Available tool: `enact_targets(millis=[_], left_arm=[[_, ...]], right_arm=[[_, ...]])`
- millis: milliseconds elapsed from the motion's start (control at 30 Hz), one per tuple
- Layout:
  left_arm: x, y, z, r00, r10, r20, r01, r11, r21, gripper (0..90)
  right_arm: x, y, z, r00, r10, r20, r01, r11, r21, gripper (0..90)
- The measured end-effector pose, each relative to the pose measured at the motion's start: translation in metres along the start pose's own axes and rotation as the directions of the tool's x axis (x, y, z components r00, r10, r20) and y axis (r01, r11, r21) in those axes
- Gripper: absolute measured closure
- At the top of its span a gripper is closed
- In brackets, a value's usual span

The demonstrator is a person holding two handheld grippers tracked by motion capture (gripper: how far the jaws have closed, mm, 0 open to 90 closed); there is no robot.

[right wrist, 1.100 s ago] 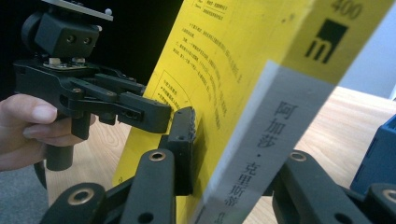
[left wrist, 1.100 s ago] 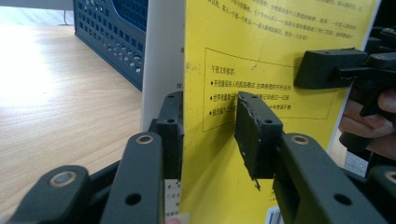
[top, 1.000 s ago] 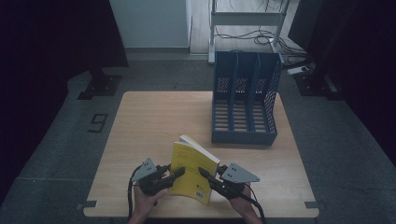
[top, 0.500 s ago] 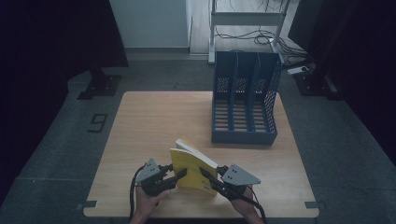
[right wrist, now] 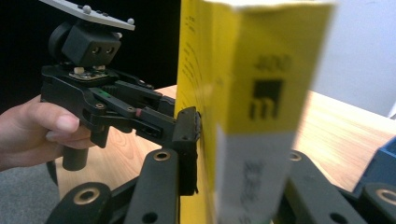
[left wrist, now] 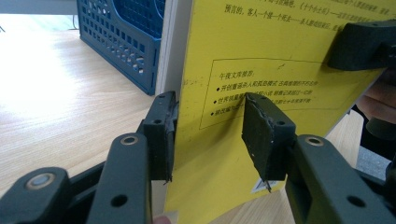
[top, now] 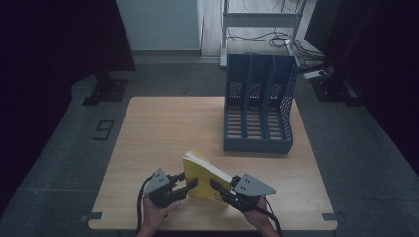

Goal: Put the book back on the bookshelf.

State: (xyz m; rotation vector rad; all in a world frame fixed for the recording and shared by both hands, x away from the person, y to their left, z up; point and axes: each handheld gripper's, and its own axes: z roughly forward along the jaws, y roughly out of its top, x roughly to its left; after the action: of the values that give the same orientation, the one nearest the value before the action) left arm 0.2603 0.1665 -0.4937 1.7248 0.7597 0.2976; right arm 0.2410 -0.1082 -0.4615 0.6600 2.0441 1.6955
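Observation:
A yellow paperback stands tilted on its edge near the table's front, between my two grippers. My right gripper is shut on its spine end, with one pad flat on the cover. Its jaws have just been opening a little, with the book still between them. My left gripper straddles the book's other end. Its jaws have just been opening: one pad lies by the page edge, while the other pad stands off the yellow cover.
A blue three-slot file rack stands at the back right of the wooden table, and its mesh wall is seen past the book. A hand holds the left gripper at the table's front edge.
The book has tipped a little lower and shows less of its yellow face. Both hands have stayed where they were.

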Motion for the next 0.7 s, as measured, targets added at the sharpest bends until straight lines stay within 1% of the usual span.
enact_targets(millis=[100, 300, 400, 533, 700], left_arm=[[0.0, 0.0, 0.0, 1.0, 0.0, 0.001, 0.0, 1.0, 0.0, 56.1], [0.0, 0.0, 0.0, 1.0, 0.004, 0.001, -0.004, 1.0, 0.0, 56.3], [0.0, 0.0, 0.0, 1.0, 0.005, 0.001, -0.005, 1.0, 0.0, 56.3], [0.0, 0.0, 0.0, 1.0, 0.006, 0.003, -0.006, 1.0, 0.0, 56.3], [0.0, 0.0, 0.0, 1.0, 0.005, 0.005, -0.005, 1.0, 0.0, 56.1]], right_arm=[[0.001, 0.001, 0.004, 1.0, -0.008, -0.003, 0.008, 1.0, 0.006, 68.9], [0.0, 0.003, 0.008, 0.9998, -0.005, -0.018, 0.005, 1.0, 0.013, 67.2], [0.0, 0.004, 0.011, 0.9998, -0.014, -0.013, 0.014, 1.0, 0.018, 65.9], [0.001, 0.004, 0.014, 0.9999, -0.012, -0.008, 0.013, 1.0, 0.012, 66.2], [0.0, 0.005, 0.015, 0.9998, -0.008, 0.017, 0.008, 1.0, 0.01, 70.7]])
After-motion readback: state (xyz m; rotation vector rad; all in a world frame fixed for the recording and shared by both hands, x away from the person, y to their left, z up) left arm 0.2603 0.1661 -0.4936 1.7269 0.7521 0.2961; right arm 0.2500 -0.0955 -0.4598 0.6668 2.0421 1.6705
